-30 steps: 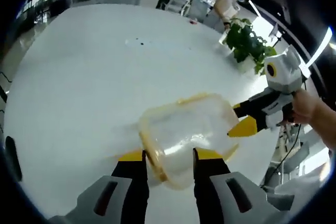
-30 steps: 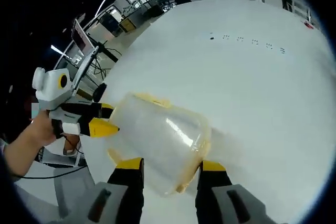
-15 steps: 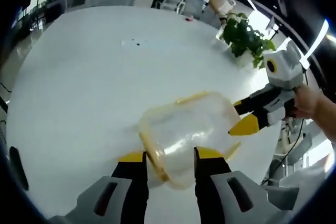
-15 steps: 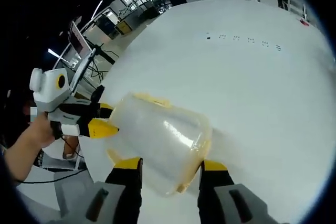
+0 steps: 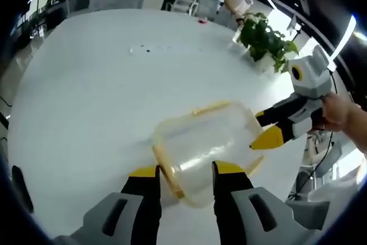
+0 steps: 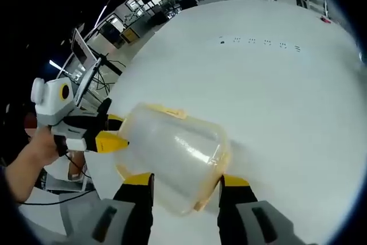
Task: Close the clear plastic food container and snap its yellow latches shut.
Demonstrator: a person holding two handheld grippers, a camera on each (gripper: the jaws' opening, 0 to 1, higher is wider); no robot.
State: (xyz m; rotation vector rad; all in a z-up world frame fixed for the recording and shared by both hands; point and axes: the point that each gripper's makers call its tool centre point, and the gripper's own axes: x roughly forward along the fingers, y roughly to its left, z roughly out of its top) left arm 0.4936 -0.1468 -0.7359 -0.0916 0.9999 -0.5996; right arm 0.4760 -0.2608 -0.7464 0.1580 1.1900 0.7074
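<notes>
Clear plastic food container point(image 5: 203, 147) with yellow latches point(image 6: 172, 112) on white table point(image 5: 86, 96), clamped between left gripper point(image 5: 184, 179) and right gripper point(image 6: 183, 185) from opposite ends; potted plant point(image 5: 265, 43) at far edge.

barely any change: both views drift a little with the hands, the container point(image 5: 203, 152) keeping its place between both tongs over the white surface point(image 5: 97, 96).

Clear container point(image 5: 203, 150) walls blur its yellow latches point(image 6: 172, 111) and contents.
</notes>
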